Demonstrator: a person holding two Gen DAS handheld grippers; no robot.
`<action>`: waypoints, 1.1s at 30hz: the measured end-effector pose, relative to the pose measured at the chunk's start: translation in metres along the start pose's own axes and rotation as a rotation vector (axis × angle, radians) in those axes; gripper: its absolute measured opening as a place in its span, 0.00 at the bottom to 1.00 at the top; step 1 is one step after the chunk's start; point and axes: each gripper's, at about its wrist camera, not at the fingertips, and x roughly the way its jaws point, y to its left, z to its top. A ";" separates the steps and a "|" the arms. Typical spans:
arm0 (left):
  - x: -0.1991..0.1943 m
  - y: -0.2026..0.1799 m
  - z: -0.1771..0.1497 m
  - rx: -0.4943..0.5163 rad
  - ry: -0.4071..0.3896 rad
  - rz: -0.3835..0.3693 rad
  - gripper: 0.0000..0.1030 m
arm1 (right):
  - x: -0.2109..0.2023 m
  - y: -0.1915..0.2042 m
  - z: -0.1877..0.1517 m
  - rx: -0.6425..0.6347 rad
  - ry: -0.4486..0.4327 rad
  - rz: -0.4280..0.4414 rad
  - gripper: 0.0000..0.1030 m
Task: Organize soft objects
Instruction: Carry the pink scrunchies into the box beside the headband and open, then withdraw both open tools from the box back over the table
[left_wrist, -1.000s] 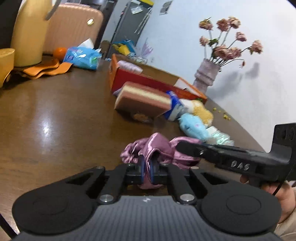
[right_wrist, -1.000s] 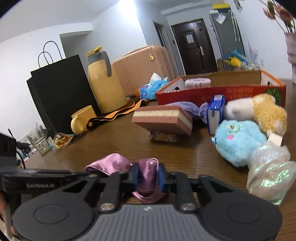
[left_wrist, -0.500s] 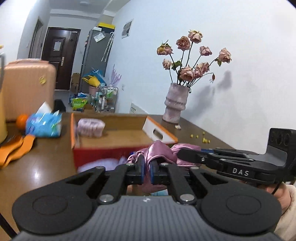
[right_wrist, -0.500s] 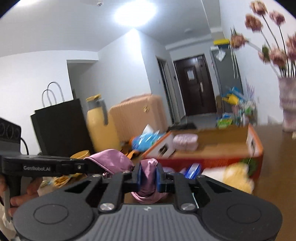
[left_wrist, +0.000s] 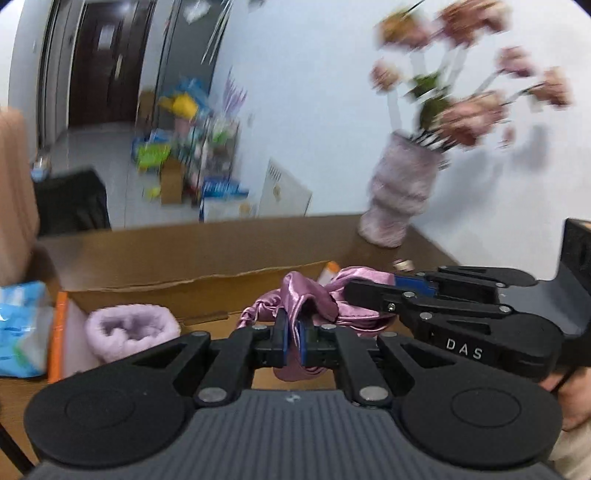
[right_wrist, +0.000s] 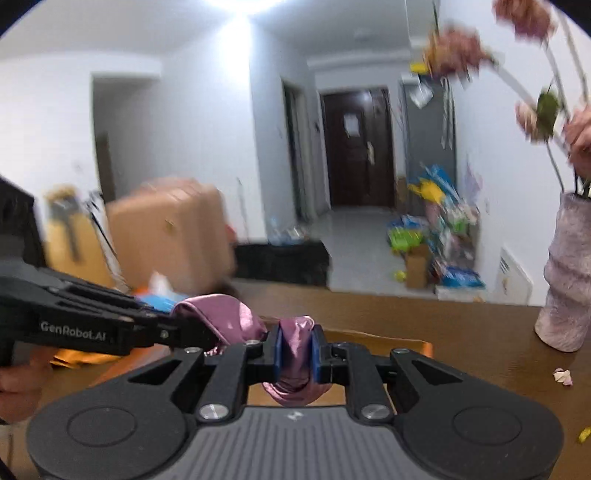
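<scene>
Left view only: fluffy lilac pouch (left_wrist: 129, 328) in box (left_wrist: 207, 280).

Ahead of the left gripper (left_wrist: 293, 338), the cardboard box (left_wrist: 207, 254) lies open at the top; a fluffy lilac pouch (left_wrist: 131, 330) fills its left end, and bare floor shows to the right of it. The right gripper (left_wrist: 369, 291) crosses in just beside, crowding the right. A vase (left_wrist: 400, 195) stands on the tabletop (right_wrist: 461, 332) beyond the box's far right corner, dried flowers (left_wrist: 465, 110) spreading overhead.
</scene>
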 end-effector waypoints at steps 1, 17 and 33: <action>0.020 0.008 0.003 -0.031 0.034 0.008 0.06 | 0.015 -0.007 0.002 0.000 0.025 -0.019 0.14; 0.086 0.041 0.018 -0.095 0.150 0.068 0.10 | 0.095 -0.019 0.009 -0.079 0.153 -0.155 0.23; -0.153 -0.017 -0.017 0.073 -0.160 0.307 0.65 | -0.124 0.022 0.011 -0.125 -0.083 -0.204 0.74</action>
